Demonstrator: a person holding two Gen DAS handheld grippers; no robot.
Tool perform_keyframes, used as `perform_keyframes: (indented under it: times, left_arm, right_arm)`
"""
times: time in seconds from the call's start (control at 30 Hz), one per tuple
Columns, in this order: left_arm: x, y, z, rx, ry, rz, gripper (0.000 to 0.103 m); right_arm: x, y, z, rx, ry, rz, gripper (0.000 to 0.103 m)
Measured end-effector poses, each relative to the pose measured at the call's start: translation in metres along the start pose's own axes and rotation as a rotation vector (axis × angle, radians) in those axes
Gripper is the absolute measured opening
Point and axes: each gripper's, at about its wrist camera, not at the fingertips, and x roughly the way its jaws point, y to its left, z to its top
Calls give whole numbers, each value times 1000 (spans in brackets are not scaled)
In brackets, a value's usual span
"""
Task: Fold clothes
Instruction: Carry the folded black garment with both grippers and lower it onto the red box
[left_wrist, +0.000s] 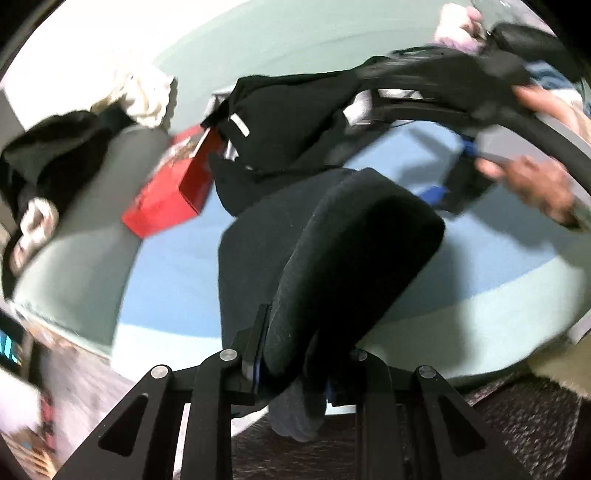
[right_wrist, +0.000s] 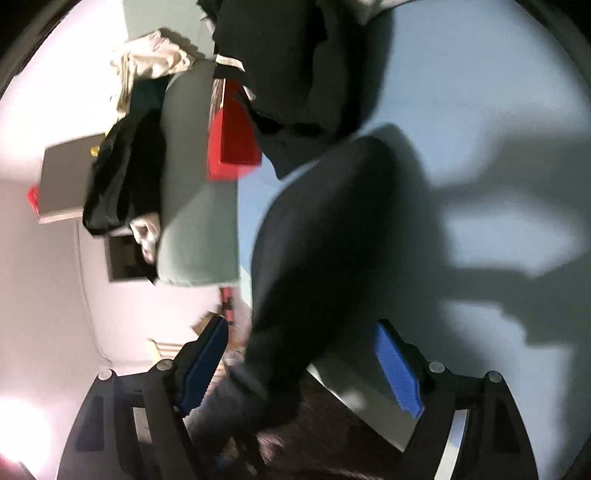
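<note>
A bedroom at home: a bed (left_wrist: 177, 273) with a blue sheet, heaped clothes (left_wrist: 55, 155), dark carpet (left_wrist: 517, 424).

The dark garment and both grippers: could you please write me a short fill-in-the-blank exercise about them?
1. The left gripper is shut on the ___ garment.
2. The right gripper has its blue pads standing ___.
3. The box beside the garment is ___.

Missing words: dark; open; red
</note>
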Motion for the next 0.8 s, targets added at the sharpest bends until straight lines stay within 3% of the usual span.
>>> perform_keyframes:
  times: [0.1,0.13,0.17,0.2,0.27,0.37,0.47,0.53,0.67,0.8]
  left_arm:
    - [0,6,3,14,10,3,24]
    - [0,8,3,28,16,6,24]
    - [0,11,4,43,22,10,24]
    - [0,14,5,58,28,14,24]
    - [1,25,7,67,42,17,22]
    - [-9,56,17,-1,19,-40,21]
    - [-34,108,35,-126,-78,-130,20]
    - [-48,138,54,-143,-143,-112,20]
    - [-51,182,109,-34,-231,80,20]
    - [-33,215,163,107,-326,407,21]
  right_arm:
    - [28,-4,23,23,46,-79,87]
    - [40,-11,27,68,76,-91,79]
    - [51,-19,29,115,105,-83,62]
    - [60,-25,30,162,127,-18,50]
    - [70,-28,32,205,134,50,38]
    - [71,-2,38,125,125,50,27]
    - [62,60,51,-40,148,32,27]
    - [59,104,68,-129,165,35,27]
    - [50,205,114,-345,106,44,26]
    - [50,312,174,-569,-32,103,26]
